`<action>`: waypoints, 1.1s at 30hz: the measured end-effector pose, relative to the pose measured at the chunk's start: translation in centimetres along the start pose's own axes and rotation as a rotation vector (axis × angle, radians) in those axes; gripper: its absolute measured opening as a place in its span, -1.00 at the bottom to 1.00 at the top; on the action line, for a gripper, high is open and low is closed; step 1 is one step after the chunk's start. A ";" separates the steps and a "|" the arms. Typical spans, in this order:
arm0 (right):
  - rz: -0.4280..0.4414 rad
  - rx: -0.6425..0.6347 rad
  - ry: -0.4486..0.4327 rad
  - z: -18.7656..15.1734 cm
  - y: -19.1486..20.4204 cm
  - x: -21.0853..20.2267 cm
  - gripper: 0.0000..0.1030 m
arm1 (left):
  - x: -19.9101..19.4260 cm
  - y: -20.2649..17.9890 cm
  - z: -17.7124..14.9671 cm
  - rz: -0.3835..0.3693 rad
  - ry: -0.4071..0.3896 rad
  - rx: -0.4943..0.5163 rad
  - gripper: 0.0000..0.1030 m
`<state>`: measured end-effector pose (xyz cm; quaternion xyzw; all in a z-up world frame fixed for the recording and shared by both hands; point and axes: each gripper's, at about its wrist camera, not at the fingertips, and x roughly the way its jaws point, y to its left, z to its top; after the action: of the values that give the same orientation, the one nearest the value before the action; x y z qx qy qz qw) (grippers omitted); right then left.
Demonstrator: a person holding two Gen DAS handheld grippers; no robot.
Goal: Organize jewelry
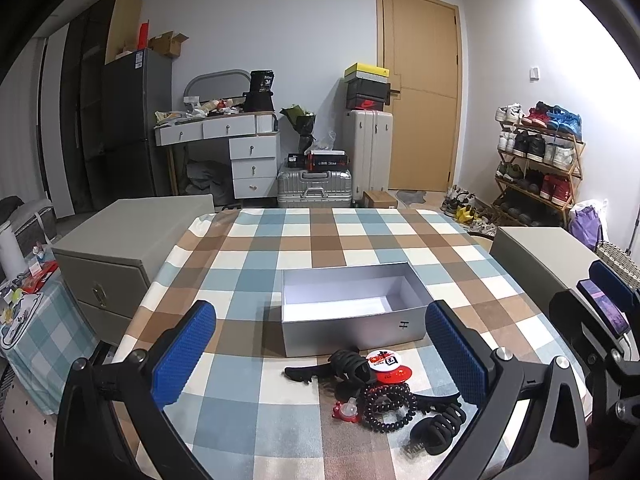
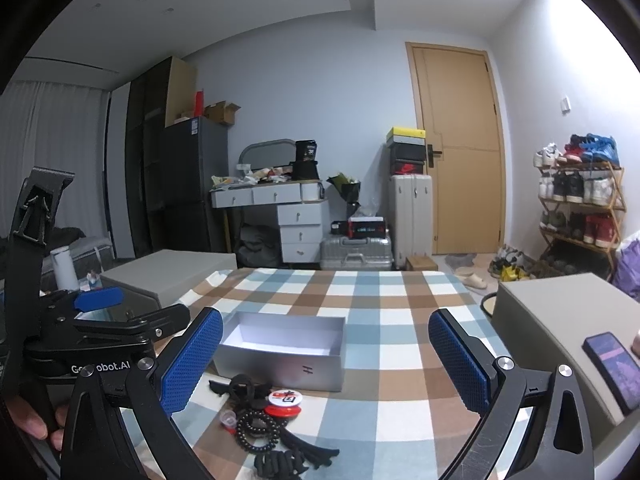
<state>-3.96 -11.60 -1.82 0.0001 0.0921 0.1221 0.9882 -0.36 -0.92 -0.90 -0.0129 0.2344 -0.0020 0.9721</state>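
An open, empty grey box (image 1: 352, 312) stands on the checked tablecloth; it also shows in the right wrist view (image 2: 280, 354). In front of it lies a pile: black hair claws (image 1: 350, 364), a round white and red badge (image 1: 383, 360), a dark bead bracelet (image 1: 386, 398), a black coil hair tie (image 1: 394, 420) and a small red piece (image 1: 345, 410). The pile also shows in the right wrist view (image 2: 264, 420). My left gripper (image 1: 320, 360) is open and empty, just above and behind the pile. My right gripper (image 2: 326, 364) is open and empty, right of the pile.
Grey cabinets stand at the table's left (image 1: 120, 248) and right (image 2: 560, 320); a phone (image 2: 612, 364) lies on the right one. Beyond the table are a desk with drawers (image 1: 240, 148), suitcases (image 1: 316, 188), a shoe rack (image 1: 536, 160) and a door (image 1: 420, 88).
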 end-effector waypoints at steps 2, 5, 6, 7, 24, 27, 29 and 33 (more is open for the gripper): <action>-0.001 -0.006 0.002 0.0 0.0 0.0 1.00 | 0.1 0.0 0.1 0.001 0.006 -0.004 0.98; 0.001 0.001 0.003 0.0 -0.2 0.1 1.00 | 0.2 0.0 0.0 0.006 0.013 -0.004 0.98; 0.002 0.005 0.003 -0.1 -0.3 0.1 1.00 | 0.2 0.0 0.0 0.007 0.013 -0.003 0.98; 0.002 0.005 0.004 0.0 -0.3 0.1 1.00 | 0.2 0.0 0.0 0.009 0.014 -0.003 0.98; 0.002 0.003 0.010 -0.2 -0.4 0.1 1.00 | 0.2 0.1 -0.1 0.015 0.012 -0.004 0.98; 0.003 0.005 0.010 -0.2 -0.4 0.2 1.00 | 0.2 0.2 -0.1 0.015 0.013 -0.006 0.98; 0.003 0.006 0.011 -0.3 -0.3 0.2 1.00 | 0.3 0.2 -0.1 0.014 0.014 -0.006 0.98; 0.007 0.006 0.010 -0.3 -0.3 0.0 1.00 | 0.3 0.3 -0.3 0.014 0.017 -0.006 0.98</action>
<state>-3.91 -11.88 -2.15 0.0030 0.0975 0.1253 0.9873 -0.25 -0.63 -1.26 -0.0143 0.2427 0.0057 0.9700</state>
